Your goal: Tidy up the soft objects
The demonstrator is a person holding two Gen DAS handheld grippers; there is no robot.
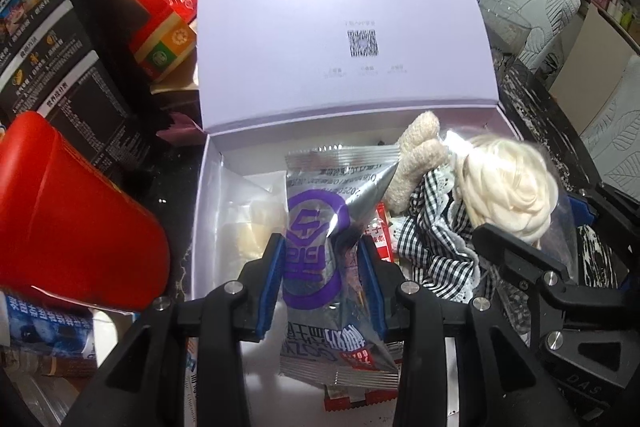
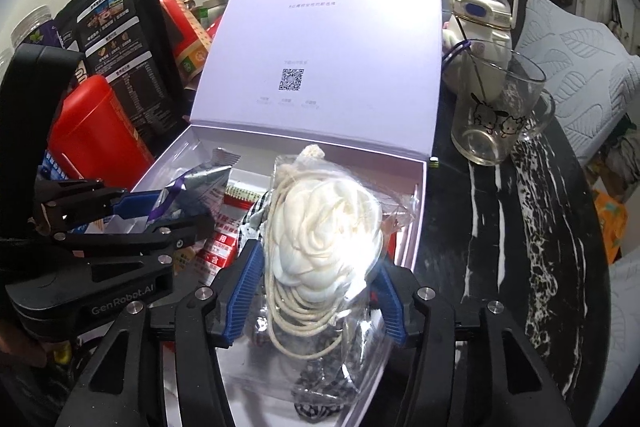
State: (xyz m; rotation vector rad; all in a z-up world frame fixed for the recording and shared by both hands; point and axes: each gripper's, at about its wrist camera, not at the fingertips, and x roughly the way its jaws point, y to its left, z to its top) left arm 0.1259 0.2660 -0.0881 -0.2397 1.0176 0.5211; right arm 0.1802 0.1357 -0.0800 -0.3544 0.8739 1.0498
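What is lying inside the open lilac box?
Inside the lilac box lie a silver snack packet pinched by the left claw, a clear bag of cream yarn between the right claw pads, checked fabric, and red-and-white packets. The box floor is mostly covered.

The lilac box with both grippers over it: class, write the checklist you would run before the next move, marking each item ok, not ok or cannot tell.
1. Lid of the lilac box stands open, clear of both grippers: ok.
2. Left gripper pinches the silver snack packet: ok.
3. Packet fully inside the box: not ok; its near end hangs towards the camera.
4. Right gripper has released the clear bag of cream yarn: cannot tell; the blue pads flank the bag, contact unclear.
5. Bag rests on the checked cloth inside the box: ok.
6. Glass mug stands clear of the box: ok.
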